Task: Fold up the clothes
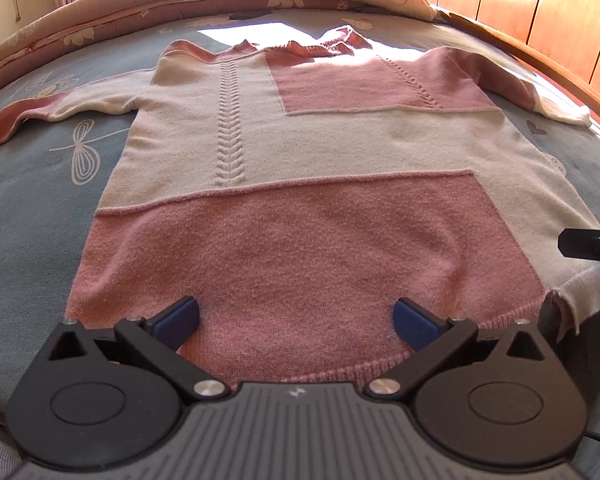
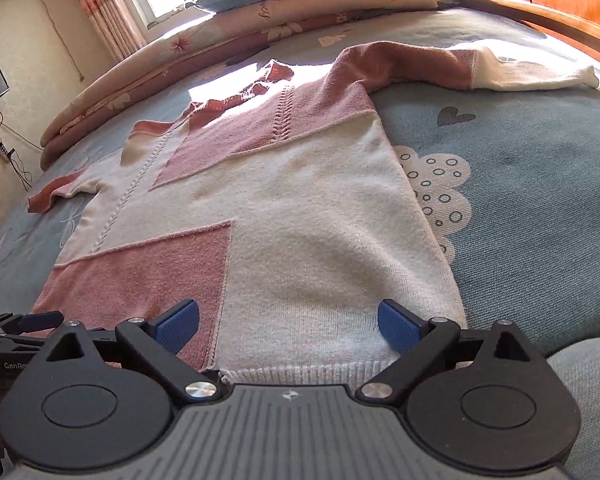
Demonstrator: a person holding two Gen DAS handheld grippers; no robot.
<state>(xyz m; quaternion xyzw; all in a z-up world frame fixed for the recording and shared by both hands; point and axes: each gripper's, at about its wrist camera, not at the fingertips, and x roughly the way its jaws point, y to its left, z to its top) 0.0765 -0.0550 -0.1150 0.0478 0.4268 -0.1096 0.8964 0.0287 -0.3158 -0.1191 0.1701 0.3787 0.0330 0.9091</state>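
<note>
A pink and cream sweater [image 1: 300, 152] lies flat, sleeves spread, on a blue bedspread [image 1: 28, 184]. The left gripper [image 1: 296, 320] and right gripper [image 2: 288, 320] hover over its hem, jaws wide apart, holding nothing. Pinching one knit layer, or bedspread too, would likely skew the fold.

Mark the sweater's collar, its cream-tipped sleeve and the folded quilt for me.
collar [image 1: 306, 49], left wrist view, on the pink ribbed band.
cream-tipped sleeve [image 2: 532, 74], right wrist view, on the cream end.
folded quilt [image 2: 148, 64], right wrist view, on its floral top.

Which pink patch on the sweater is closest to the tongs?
The big pink patch along the sweater's bottom hem; the other pink patch sits far off by the collar.
</note>
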